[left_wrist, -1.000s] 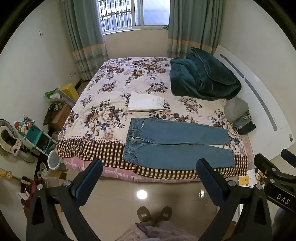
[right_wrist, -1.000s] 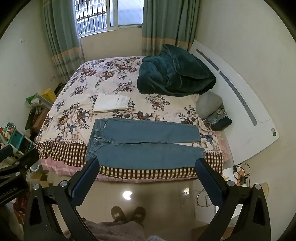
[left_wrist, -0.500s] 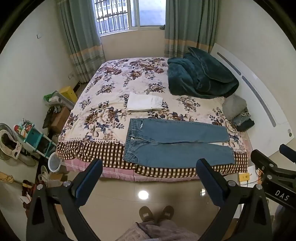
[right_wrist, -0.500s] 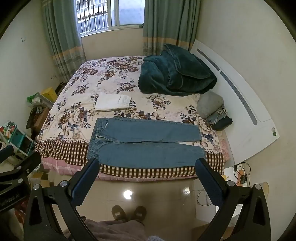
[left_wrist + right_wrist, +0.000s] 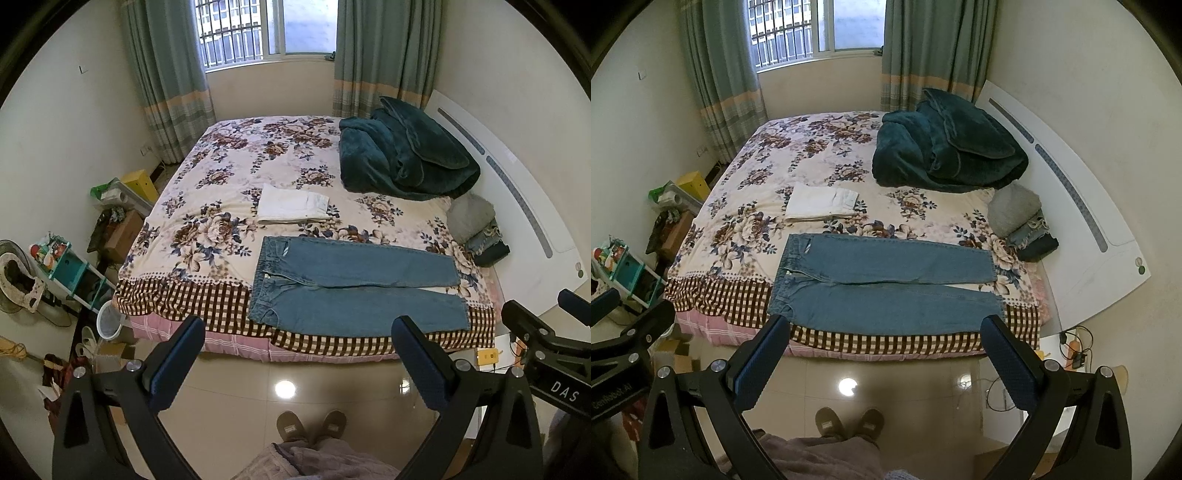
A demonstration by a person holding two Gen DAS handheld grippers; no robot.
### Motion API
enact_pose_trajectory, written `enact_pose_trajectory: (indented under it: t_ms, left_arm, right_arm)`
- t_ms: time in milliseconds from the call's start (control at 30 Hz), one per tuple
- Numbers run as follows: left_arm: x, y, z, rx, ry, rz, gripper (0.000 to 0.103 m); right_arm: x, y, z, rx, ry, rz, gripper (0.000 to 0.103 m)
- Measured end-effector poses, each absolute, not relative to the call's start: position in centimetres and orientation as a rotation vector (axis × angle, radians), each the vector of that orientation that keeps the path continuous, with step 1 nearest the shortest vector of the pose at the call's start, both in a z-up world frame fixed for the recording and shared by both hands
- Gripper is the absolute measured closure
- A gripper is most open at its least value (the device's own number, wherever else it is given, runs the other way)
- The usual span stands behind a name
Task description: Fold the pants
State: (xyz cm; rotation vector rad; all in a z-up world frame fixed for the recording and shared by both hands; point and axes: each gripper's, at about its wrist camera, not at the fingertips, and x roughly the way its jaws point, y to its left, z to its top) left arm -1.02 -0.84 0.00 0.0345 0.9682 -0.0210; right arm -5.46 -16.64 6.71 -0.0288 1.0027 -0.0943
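Observation:
Blue jeans (image 5: 354, 284) lie spread flat near the front edge of the bed (image 5: 229, 199), waist to the left and legs to the right; they also show in the right wrist view (image 5: 882, 284). My left gripper (image 5: 295, 363) is open and empty, held above the floor well short of the bed. My right gripper (image 5: 882, 362) is open and empty too, at a similar distance. Its body shows at the right edge of the left wrist view (image 5: 539, 343).
Folded white pants (image 5: 293, 204) lie behind the jeans. A dark green blanket (image 5: 402, 155) is heaped at the back right. Folded clothes (image 5: 476, 229) sit by the white headboard (image 5: 517, 192). Clutter and shelves (image 5: 62, 266) line the left wall. My slippers (image 5: 310, 424) stand on the tiled floor.
Both grippers have drifted slightly back and tilted up, so the bed sits a little lower and farther in view. The jeans have not moved.

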Motion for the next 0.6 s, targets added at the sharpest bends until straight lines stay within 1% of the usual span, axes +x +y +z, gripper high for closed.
enact_pose_trajectory:
  t_ms: [600]
  left_arm:
    - [-0.91,-0.26,0.38,0.024,0.972,-0.019,0.0]
  right_arm:
    - [-5.43,-15.97,6.74,-0.027,1.01,-0.085,0.0]
